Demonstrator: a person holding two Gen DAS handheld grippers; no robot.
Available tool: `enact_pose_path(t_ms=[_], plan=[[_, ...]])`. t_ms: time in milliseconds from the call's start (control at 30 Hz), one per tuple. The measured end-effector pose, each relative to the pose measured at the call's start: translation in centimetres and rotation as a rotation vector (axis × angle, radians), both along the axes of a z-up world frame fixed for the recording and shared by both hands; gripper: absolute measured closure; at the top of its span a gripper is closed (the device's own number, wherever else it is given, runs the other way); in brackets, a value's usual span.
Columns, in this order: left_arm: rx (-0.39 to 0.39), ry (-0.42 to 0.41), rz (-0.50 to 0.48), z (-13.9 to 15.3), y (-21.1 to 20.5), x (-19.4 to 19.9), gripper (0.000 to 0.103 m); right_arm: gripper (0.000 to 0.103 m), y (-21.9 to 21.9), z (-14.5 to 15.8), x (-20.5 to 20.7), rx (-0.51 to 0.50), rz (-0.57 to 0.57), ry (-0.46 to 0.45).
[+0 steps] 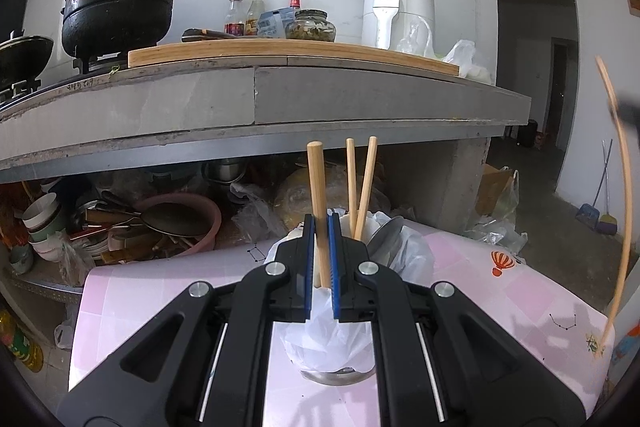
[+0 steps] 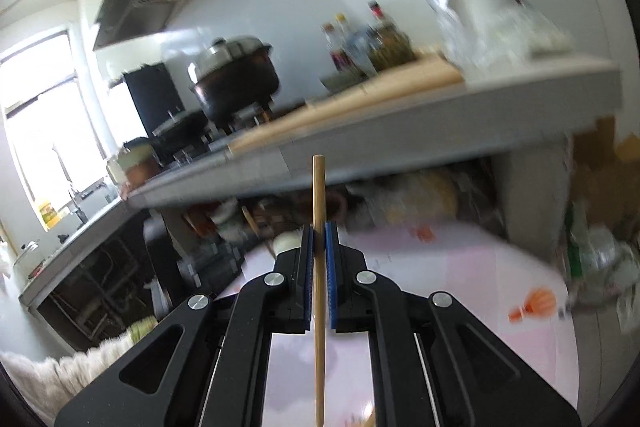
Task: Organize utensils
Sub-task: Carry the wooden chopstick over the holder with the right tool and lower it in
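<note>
1. The left gripper (image 1: pixel 319 227) has its blue-padded jaws pinched on a wooden chopstick (image 1: pixel 318 195), which stands nearly upright with its blunt end above the jaws and its lower part running down between the pads.
2. That gripper points slightly downward over a metal cup (image 1: pixel 340 377) lined with a white plastic bag (image 1: pixel 332 339). Two more chopsticks (image 1: pixel 360 187) stand in the cup just right of the held one, leaning apart at their tops.
3. The cup sits on a pink table cover (image 1: pixel 500 299) printed with a hot-air balloon and star-line figures.
4. The right gripper (image 2: pixel 319 239) has its jaws pressed on a single chopstick (image 2: pixel 319 307), held about upright, its top above the jaws and its tip reaching down near the bottom edge of the right wrist view. That view is blurred.
5. In the left wrist view this second chopstick (image 1: pixel 624 207) appears as a long curved streak far right of the cup, above the cover's edge.
6. Behind the cup, a grey stone counter (image 1: pixel 360 99) carries a wooden board (image 1: pixel 280 53), a black pot (image 1: pixel 116 7), sauce bottles and a jar.
7. A white appliance (image 1: pixel 396 11) on the counter bears a small brand word, seemingly "Panasonic". Bottle labels are unreadable.
8. Below the counter lies a pink basin (image 1: pixel 188 223) among dishes.
</note>
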State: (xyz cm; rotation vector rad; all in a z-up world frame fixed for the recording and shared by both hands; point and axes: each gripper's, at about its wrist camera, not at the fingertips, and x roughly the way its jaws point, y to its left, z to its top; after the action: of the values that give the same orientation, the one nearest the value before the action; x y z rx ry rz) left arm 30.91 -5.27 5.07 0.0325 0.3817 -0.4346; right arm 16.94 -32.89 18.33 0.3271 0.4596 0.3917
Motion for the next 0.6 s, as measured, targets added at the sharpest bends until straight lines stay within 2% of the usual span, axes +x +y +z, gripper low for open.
enact_pose_path(t_ms=[133, 267, 400, 533, 600], plan=[[-0.004, 0.001, 0.003, 0.0, 0.0, -0.2, 0.097, 0.097, 1.1, 3.5, 3.7, 0.048, 0.032, -0.080], [-0.003, 0.006, 0.000, 0.0, 0.0, -0.2, 0.097, 0.097, 2.6, 5.3, 7.4, 0.081, 0.048, -0.117], [0.013, 0.006, 0.003, 0.1, 0.1, -0.5, 0.097, 0.097, 4.6, 5.5, 10.8, 0.065, 0.052, -0.120], [-0.004, 0.022, 0.004, 0.1, 0.7, -0.1, 0.096, 0.097, 5.7, 4.7, 12.6, 0.065, 0.052, -0.129], [-0.012, 0.030, 0.002, 0.2, 0.9, 0.0, 0.092, 0.097, 5.9, 4.2, 13.5, 0.071, 0.045, -0.122]])
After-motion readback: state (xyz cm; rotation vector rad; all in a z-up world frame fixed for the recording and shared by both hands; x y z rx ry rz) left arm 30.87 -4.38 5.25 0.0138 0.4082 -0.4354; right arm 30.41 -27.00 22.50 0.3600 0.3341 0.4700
